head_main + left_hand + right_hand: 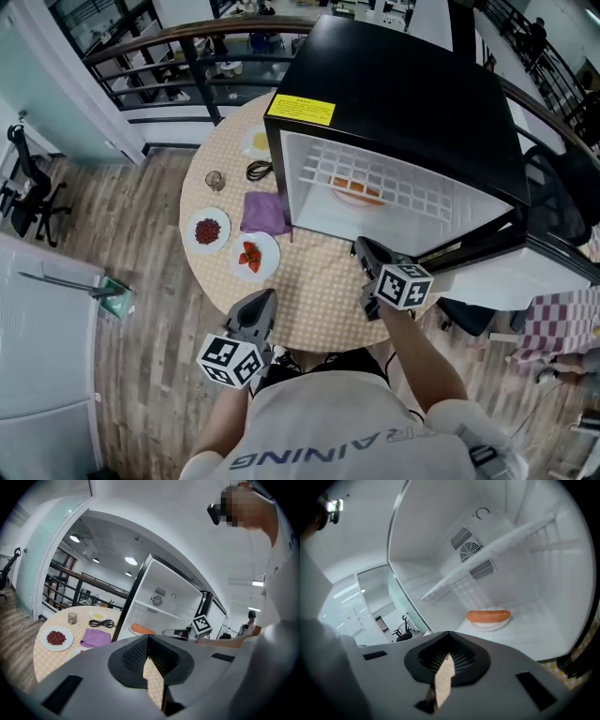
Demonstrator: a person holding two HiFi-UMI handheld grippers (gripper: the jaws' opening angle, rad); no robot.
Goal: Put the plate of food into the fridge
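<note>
The left gripper (148, 637) has its two jaws together with nothing between them. It hangs over the near edge of the table (319, 281), close to the person's body. The right gripper (449, 634) is likewise closed and empty. It points into the open fridge (403, 94) from just outside its mouth, near the front edge of the fridge floor.

The plate of food (487, 625) sits on the fridge floor, below the single wire shelf (487, 559) and well apart from the right gripper's tips. It bears one long orange piece lying flat. It is the only plate in the fridge, and nothing else shows on the shelf or floor.

The fridge is black outside and white inside and stands on the round, checked table, with its door (511, 272) swung open to the right. One yellow label (300, 110) sits on its top.

Three more plates lie on the table left of the fridge: one of dark red beans (207, 231), one with red fruit pieces (254, 256) and one small plate with something yellow (258, 141). Among them are one purple cloth (264, 212), one small glass (216, 180) and one coiled black cable (260, 170).
</note>
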